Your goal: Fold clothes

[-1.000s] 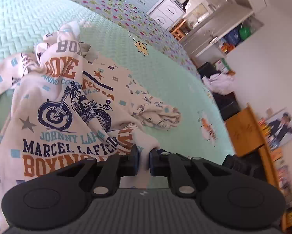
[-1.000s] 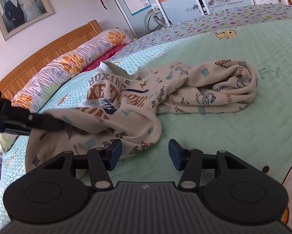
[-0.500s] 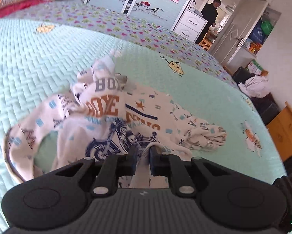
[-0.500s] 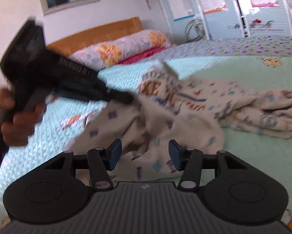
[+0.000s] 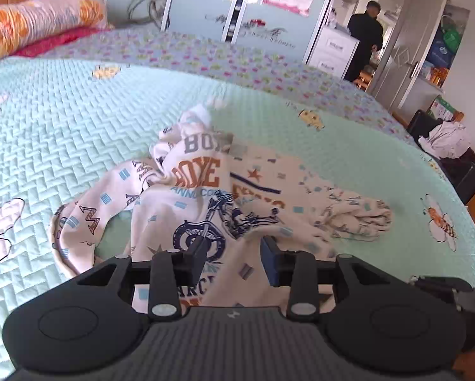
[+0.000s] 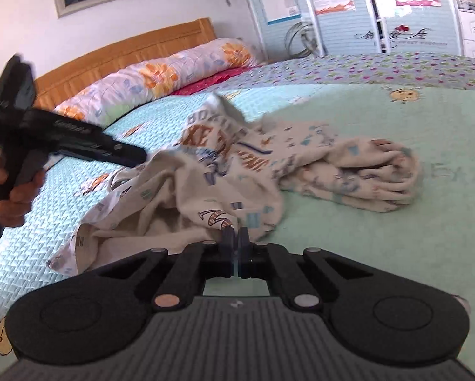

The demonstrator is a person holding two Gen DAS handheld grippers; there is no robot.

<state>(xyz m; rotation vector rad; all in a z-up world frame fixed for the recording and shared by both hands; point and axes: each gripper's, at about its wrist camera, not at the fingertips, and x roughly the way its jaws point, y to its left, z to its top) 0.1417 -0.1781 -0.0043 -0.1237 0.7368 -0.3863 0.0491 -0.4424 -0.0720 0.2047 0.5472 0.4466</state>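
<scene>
**Right tool clamped on shirt hem, left tool opening**

Printed shirt [image 5: 224, 203] lies crumpled mid-bed on the green quilted bedspread [image 5: 62, 133], motorcycle graphic facing up, one sleeve bunched off to the side.

Right tool [image 6: 236, 238]: jaws pinched together on a fold of the shirt's lower edge, cloth visibly caught between the pads.

Left tool [image 5: 232, 255]: jaws opening, medium gap. Shirt fabric sits between them but the pads aren't pressing on it. In the right wrist view it points at the shirt's upper-left edge, with the hand [image 6: 11, 190] gripping its handle.

Floral pillow [image 6: 161, 76] lies along the wooden headboard [image 6: 126, 54], well away from the shirt.
</scene>
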